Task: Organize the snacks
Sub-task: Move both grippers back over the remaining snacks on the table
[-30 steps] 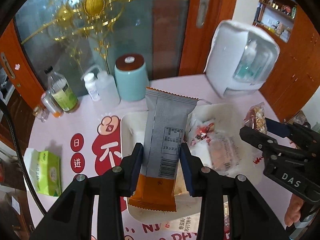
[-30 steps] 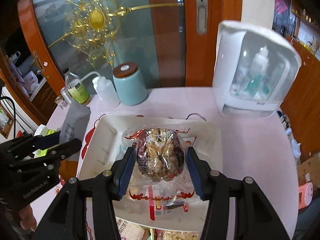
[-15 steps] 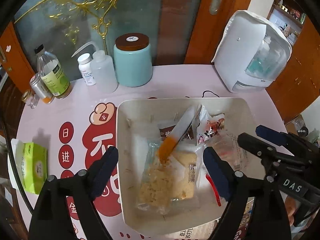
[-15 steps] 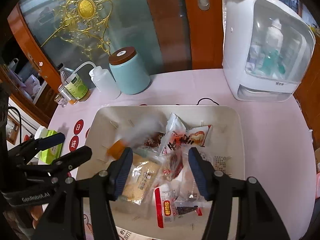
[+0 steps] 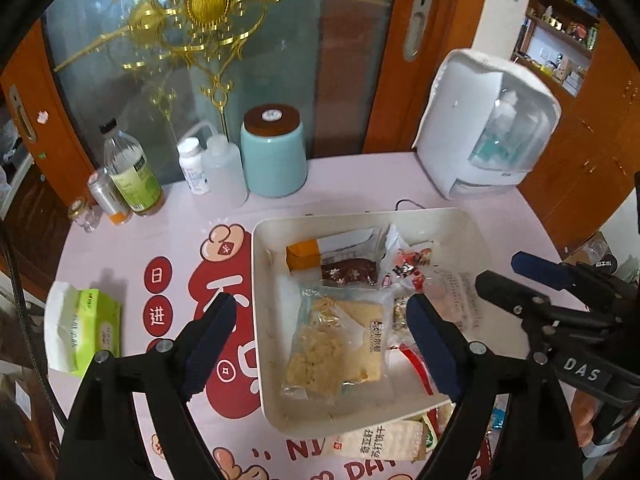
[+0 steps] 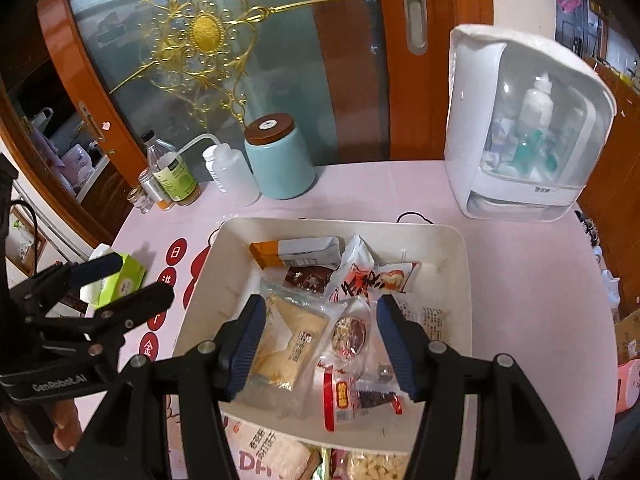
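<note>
Both packets have been released into the tray (image 5: 256, 280) — left claw (image 5: 320, 344) and right claw (image 6: 320, 344) are spread wide, empty; "DAS" is read on the right.

The white tray (image 6: 460, 276) looks like smooth, matt plastic. In it lie glossy, crinkled clear-film snack packets (image 6: 288, 344) and a matt grey-and-orange wrapper (image 6: 296, 250). The worktop (image 6: 532, 292) carries a smooth pink printed cover. The far teal jar (image 6: 280, 168) is glossy, with a brown wood-look lid. The tongs (image 6: 318, 346) are matt black plastic with textured blue pads (image 6: 246, 344).
</note>
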`<act>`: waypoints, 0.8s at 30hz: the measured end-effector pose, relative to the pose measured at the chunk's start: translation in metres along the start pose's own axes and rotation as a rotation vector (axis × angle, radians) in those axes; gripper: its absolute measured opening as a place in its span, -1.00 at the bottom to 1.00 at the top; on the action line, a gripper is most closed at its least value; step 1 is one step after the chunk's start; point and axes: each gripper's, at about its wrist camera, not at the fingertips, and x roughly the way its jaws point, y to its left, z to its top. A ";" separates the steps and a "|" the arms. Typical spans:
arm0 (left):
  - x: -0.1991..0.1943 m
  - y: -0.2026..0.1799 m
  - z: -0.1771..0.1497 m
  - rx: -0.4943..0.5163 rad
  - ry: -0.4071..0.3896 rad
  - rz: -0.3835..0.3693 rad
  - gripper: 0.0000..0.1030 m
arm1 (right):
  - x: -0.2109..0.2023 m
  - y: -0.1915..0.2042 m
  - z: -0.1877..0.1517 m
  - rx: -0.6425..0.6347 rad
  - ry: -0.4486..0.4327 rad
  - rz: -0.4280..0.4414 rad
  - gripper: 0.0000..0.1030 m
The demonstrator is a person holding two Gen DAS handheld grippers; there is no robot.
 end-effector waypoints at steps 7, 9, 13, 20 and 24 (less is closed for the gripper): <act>-0.049 -0.006 -0.010 0.010 -0.059 -0.005 0.67 | -0.043 0.014 -0.015 -0.027 -0.033 -0.028 0.13; -0.062 -0.007 -0.016 0.004 -0.067 -0.026 0.67 | -0.055 0.018 -0.020 -0.036 -0.044 -0.042 0.13; -0.086 -0.008 -0.033 0.004 -0.077 -0.049 0.67 | -0.080 0.022 -0.037 -0.041 -0.061 -0.070 0.13; -0.116 -0.017 -0.079 0.048 -0.094 -0.135 0.67 | -0.114 0.027 -0.087 -0.009 -0.103 -0.121 0.13; -0.130 -0.029 -0.109 0.085 -0.114 -0.172 0.67 | -0.125 0.030 -0.122 0.028 -0.112 -0.139 0.13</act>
